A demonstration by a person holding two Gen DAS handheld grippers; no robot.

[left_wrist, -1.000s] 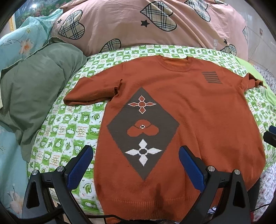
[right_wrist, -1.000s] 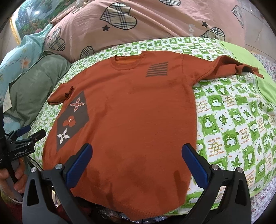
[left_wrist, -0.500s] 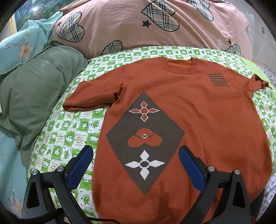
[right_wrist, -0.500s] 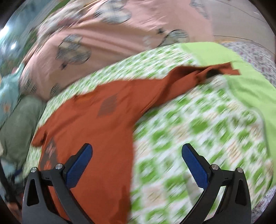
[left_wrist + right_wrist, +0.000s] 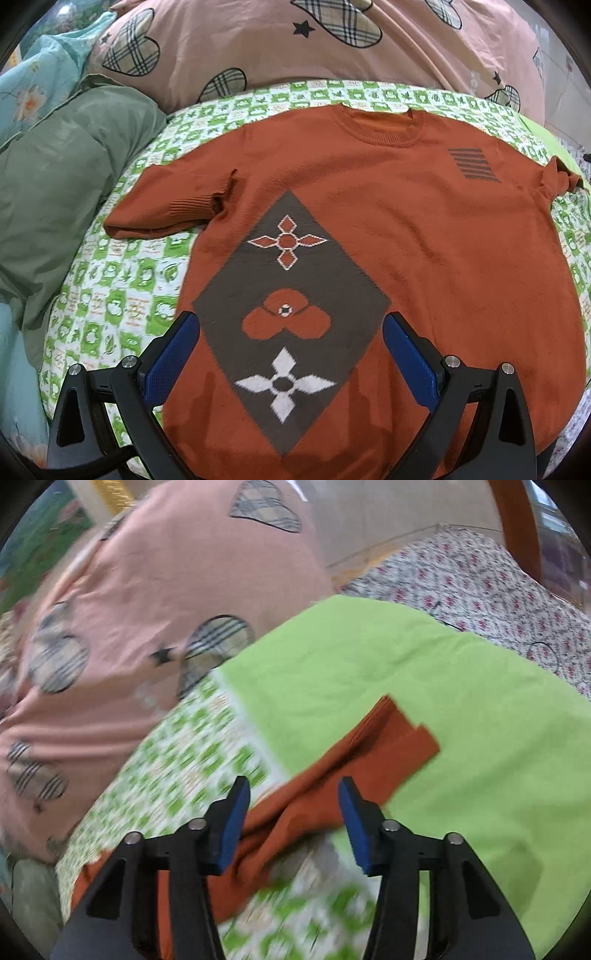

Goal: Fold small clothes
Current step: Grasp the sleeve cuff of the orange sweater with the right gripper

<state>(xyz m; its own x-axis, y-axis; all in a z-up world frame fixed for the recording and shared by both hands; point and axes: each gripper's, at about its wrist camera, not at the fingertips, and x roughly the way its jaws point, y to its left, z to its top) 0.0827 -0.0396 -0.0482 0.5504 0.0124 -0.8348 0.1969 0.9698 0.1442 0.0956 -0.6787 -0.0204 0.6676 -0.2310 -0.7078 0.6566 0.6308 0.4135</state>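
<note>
A green-and-white checked bedsheet is covering the bed, with a pink heart-print pillow lying along its far edge. The orange sweater is lying flat, front up, across the sheet's middle. The left gripper is hanging wide open above the sweater's hem, gripping nothing. The right gripper is standing half-open astride the sweater's sleeve, which is reaching onto a lime cloth; contact is unclear
</note>
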